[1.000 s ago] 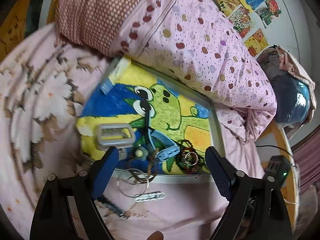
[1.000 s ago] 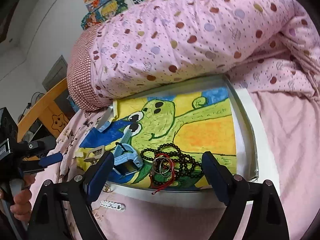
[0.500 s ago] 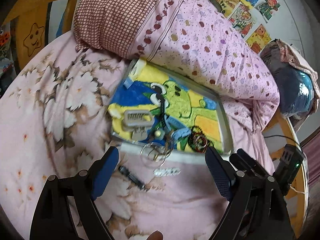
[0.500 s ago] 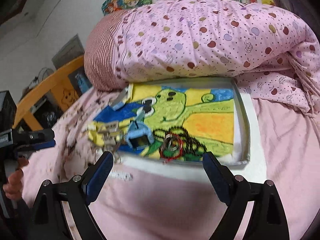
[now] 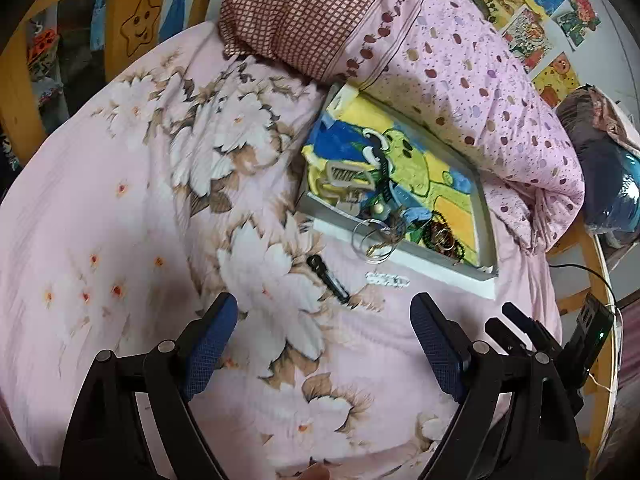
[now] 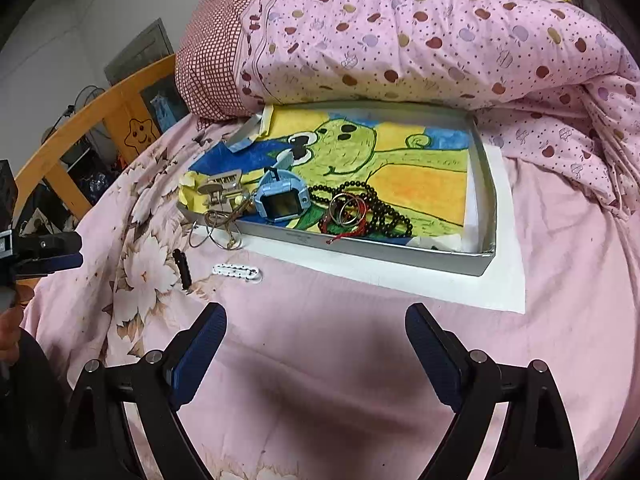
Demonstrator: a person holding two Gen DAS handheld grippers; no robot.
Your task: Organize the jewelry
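Note:
A shallow grey tray (image 6: 486, 184) (image 5: 482, 216) lined with a frog drawing lies on the pink bed. Inside it sit a blue watch (image 6: 280, 198), a black bead necklace (image 6: 380, 208), red cord with metal rings (image 6: 346, 210) and a grey hair clip (image 6: 220, 188) (image 5: 344, 178). Thin wire hoops (image 6: 216, 234) (image 5: 372, 240) hang over the tray's near rim. On the sheet lie a black clip (image 6: 182, 264) (image 5: 328, 278) and a white beaded clip (image 6: 236, 271) (image 5: 388, 279). My left gripper (image 5: 324, 340) and right gripper (image 6: 316, 340) hover open and empty, well short of the tray.
A rolled pink dotted quilt (image 6: 400, 40) and a checked pillow (image 5: 296, 8) press against the tray's far side. A wooden bed rail with a star (image 5: 140, 28) runs on the left. A hand with the left gripper (image 6: 40, 252) shows at the right view's left edge.
Both grippers have pulled back from the tray, so it looks smaller and farther. The left view has swung to show more of the flowered sheet. Jaws stay wide.

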